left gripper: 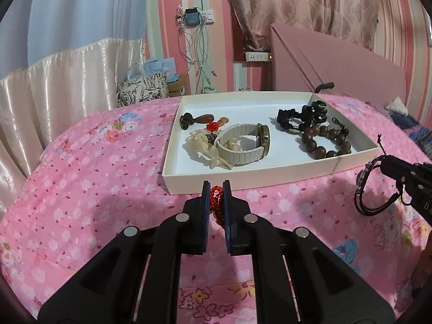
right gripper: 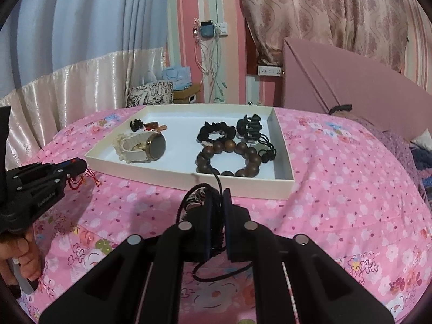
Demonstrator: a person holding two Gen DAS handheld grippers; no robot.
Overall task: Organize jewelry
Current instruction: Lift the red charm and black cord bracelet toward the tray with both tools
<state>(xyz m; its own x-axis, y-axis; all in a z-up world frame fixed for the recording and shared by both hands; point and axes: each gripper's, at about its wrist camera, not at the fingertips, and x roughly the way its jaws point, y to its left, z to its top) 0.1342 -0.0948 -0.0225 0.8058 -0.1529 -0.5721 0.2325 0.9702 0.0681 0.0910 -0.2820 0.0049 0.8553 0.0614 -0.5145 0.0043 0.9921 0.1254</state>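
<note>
A shallow white tray (left gripper: 189,178) (right gripper: 280,135) lies on the pink flowered bedspread. Its left half holds a white-strapped watch (left gripper: 243,145) (right gripper: 151,145), a cream scrunchie (left gripper: 199,145) and small brown and red pieces (left gripper: 213,124). On its right side lie a wooden bead bracelet (left gripper: 324,140) (right gripper: 229,159), a black scrunchie (right gripper: 216,132) and a black claw clip (right gripper: 249,125). My left gripper (left gripper: 216,191) (right gripper: 81,166) is shut on a red beaded bracelet (left gripper: 216,197) just before the tray's near rim. My right gripper (right gripper: 217,195) (left gripper: 383,164) is shut on a black cord bracelet (right gripper: 199,197) (left gripper: 363,189) with metal charms.
The pink flowered bedspread (left gripper: 94,189) reaches out on all sides of the tray. A pink board (left gripper: 337,64) leans behind the tray at right. Bags (left gripper: 143,89) and hanging cables stand by the striped wall. A hand (right gripper: 24,253) grips the left gripper's handle.
</note>
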